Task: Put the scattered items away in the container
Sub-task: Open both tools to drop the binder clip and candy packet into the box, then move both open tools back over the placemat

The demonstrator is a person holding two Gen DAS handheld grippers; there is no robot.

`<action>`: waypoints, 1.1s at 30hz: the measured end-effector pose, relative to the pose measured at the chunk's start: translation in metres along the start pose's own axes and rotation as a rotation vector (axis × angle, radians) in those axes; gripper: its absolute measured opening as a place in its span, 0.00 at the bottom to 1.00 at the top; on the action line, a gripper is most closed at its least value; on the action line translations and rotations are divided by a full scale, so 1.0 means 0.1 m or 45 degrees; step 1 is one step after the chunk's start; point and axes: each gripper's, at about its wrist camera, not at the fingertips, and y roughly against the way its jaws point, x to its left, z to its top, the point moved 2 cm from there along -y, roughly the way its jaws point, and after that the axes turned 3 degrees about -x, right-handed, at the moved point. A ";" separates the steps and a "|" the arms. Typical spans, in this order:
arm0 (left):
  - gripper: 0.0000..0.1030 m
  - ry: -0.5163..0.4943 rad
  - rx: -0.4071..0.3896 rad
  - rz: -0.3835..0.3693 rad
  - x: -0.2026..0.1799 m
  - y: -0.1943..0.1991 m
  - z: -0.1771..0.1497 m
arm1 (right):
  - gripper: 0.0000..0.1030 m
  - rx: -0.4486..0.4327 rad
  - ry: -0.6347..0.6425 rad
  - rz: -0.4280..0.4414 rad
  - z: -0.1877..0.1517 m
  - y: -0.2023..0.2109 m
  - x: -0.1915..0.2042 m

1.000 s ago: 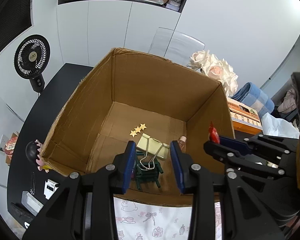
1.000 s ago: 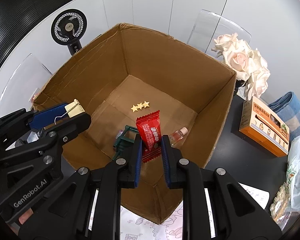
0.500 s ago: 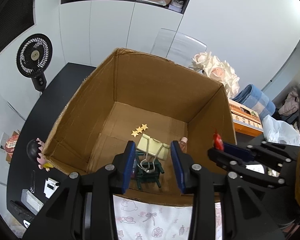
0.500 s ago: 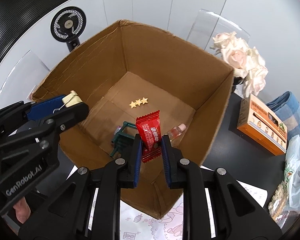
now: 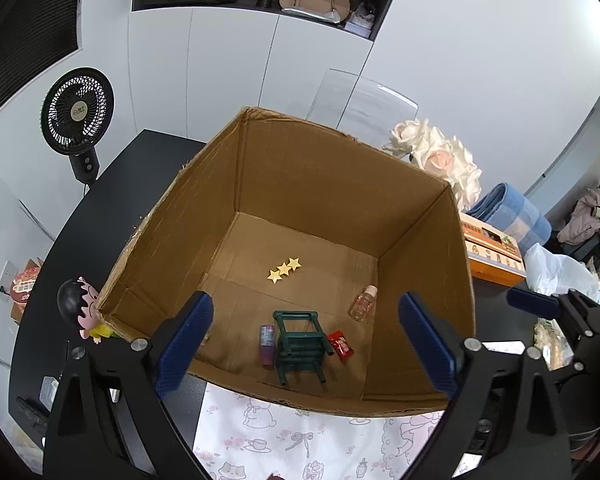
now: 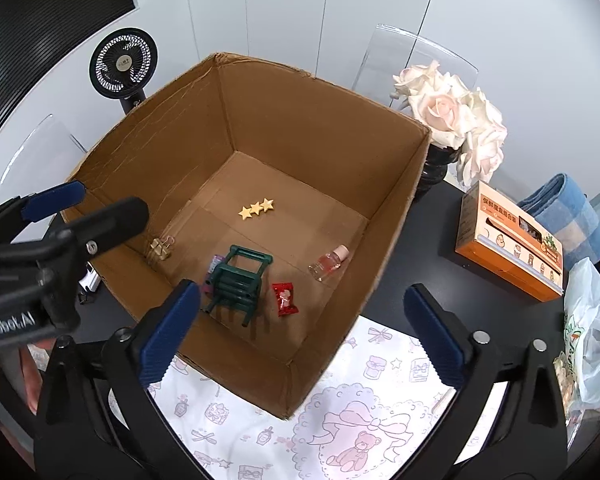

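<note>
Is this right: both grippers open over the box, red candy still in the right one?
Not quite. Both grippers, left and right, are open over the box, but the right holds nothing. The right wrist view shows the candy lying on the box floor.

You get bright, even indoor light in both views, falling from overhead. Inside the cardboard box (image 6: pixel 332 128) the far and right walls sit in soft shade while the floor stays clearly lit. The green toy chair (image 6: pixel 238 280) throws a short, soft shadow toward you. Mild glare washes the white cabinet doors (image 5: pixel 228 80) and the white roses (image 6: pixel 456 116), which lose some petal detail. Fisheye distortion bows straight lines near the edges, and black vignette fills the corners. Focus is sharp across the middle, with no motion blur.
</note>
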 end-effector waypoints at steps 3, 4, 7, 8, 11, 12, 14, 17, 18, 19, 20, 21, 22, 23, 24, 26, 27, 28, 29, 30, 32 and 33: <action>0.91 0.009 -0.006 -0.018 -0.01 0.00 0.00 | 1.00 0.001 -0.003 0.000 -0.03 0.01 -0.03; 0.91 0.011 -0.008 -0.026 -0.02 0.00 -0.01 | 1.00 0.001 -0.003 -0.001 -0.04 0.02 -0.03; 0.91 0.004 -0.007 -0.021 -0.04 -0.02 -0.01 | 1.00 -0.003 -0.005 -0.005 -0.06 0.04 -0.06; 0.91 0.005 -0.006 -0.021 -0.05 -0.02 -0.02 | 1.00 -0.005 -0.007 -0.004 -0.07 0.05 -0.08; 0.91 0.010 -0.006 -0.026 -0.05 -0.03 -0.04 | 1.00 -0.009 -0.014 -0.003 -0.10 0.09 -0.11; 0.91 0.012 -0.009 -0.028 -0.05 -0.03 -0.04 | 1.00 -0.010 -0.016 -0.003 -0.11 0.10 -0.13; 0.91 0.013 -0.015 -0.031 -0.06 -0.02 -0.05 | 1.00 -0.013 -0.021 -0.002 -0.13 0.13 -0.15; 0.91 0.013 -0.023 -0.034 -0.08 -0.01 -0.07 | 1.00 -0.017 -0.028 -0.001 -0.16 0.16 -0.19; 0.91 0.017 -0.023 -0.038 -0.09 -0.01 -0.08 | 1.00 -0.019 -0.030 -0.002 -0.18 0.18 -0.20; 0.91 0.020 -0.022 -0.043 -0.09 -0.01 -0.09 | 1.00 -0.023 -0.031 -0.003 -0.19 0.21 -0.22; 0.91 0.017 -0.024 -0.044 -0.11 -0.01 -0.10 | 1.00 -0.027 -0.031 -0.005 -0.20 0.24 -0.24; 0.91 0.013 -0.028 -0.044 -0.12 0.01 -0.11 | 1.00 -0.032 -0.032 -0.007 -0.22 0.27 -0.26; 0.91 0.009 -0.032 -0.044 -0.14 0.02 -0.12 | 1.00 -0.036 -0.033 -0.008 -0.23 0.30 -0.28; 0.91 0.006 -0.035 -0.046 -0.16 0.02 -0.14 | 1.00 -0.040 -0.036 -0.009 -0.25 0.34 -0.31; 0.91 0.004 -0.037 -0.050 -0.18 0.03 -0.15 | 1.00 -0.044 -0.039 -0.012 -0.27 0.37 -0.34; 0.91 -0.005 -0.047 -0.056 -0.23 0.06 -0.19 | 1.00 -0.053 -0.046 -0.020 -0.32 0.45 -0.42; 0.91 -0.010 -0.052 -0.058 -0.26 0.07 -0.20 | 1.00 -0.058 -0.051 -0.024 -0.35 0.49 -0.46; 0.91 -0.021 -0.057 -0.064 -0.30 0.08 -0.22 | 1.00 -0.060 -0.057 -0.030 -0.39 0.53 -0.51; 0.91 -0.037 -0.062 -0.063 -0.35 0.09 -0.25 | 1.00 -0.062 -0.063 -0.036 -0.43 0.57 -0.56; 0.91 -0.053 -0.067 -0.061 -0.40 0.10 -0.28 | 1.00 -0.061 -0.075 -0.042 -0.48 0.59 -0.64; 0.91 -0.081 -0.075 -0.062 -0.49 0.11 -0.33 | 1.00 -0.059 -0.099 -0.055 -0.60 0.64 -0.78; 0.91 -0.094 -0.078 -0.069 -0.55 0.11 -0.35 | 1.00 -0.057 -0.111 -0.062 -0.66 0.66 -0.86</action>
